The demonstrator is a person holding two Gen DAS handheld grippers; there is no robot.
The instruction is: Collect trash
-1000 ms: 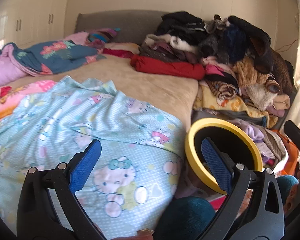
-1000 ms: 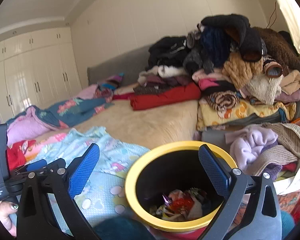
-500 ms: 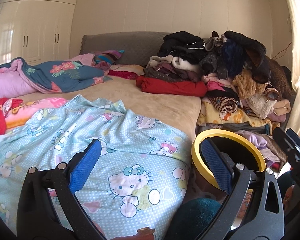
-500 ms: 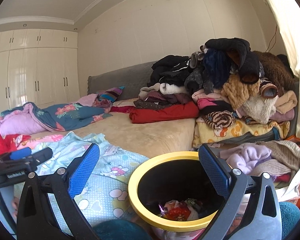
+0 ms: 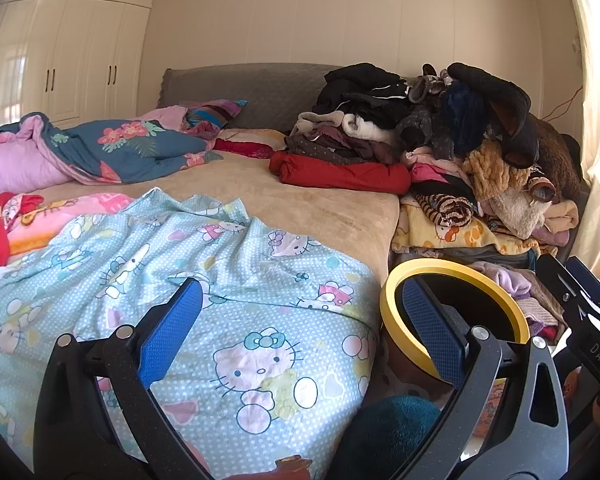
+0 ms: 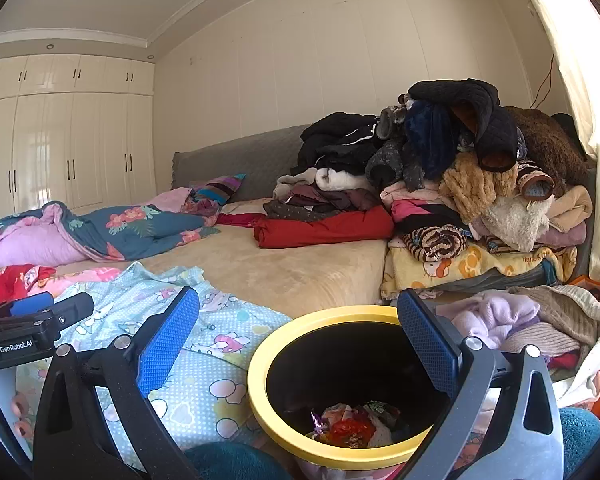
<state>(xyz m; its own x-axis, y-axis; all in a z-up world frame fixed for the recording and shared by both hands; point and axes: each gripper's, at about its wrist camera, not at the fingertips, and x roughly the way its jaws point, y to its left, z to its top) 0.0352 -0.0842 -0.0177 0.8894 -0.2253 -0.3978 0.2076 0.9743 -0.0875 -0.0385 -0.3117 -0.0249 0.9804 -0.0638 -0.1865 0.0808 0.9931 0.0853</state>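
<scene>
Blue-padded left gripper (image 5: pixel 300 332) and right gripper (image 6: pixel 298 332) hover level, wide apart, empty, above yellow-rimmed bin (image 6: pixel 260 380)

This is a bedroom in a home. A big bed (image 5: pixel 300 200) with a grey headboard (image 5: pixel 252 88) holds a cartoon cat sheet (image 5: pixel 220 300) and a tall pile of clothes (image 5: pixel 440 140). White closets (image 6: pixel 72 152) fill the far wall.

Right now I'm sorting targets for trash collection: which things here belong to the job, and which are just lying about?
Job:
- yellow-rimmed black bin
- crumpled wrappers inside it
- left gripper, right gripper, both open

Lying about:
- light blue cartoon-cat sheet
- red folded garment
- heaped clothes pile
- floral blue quilt
</scene>
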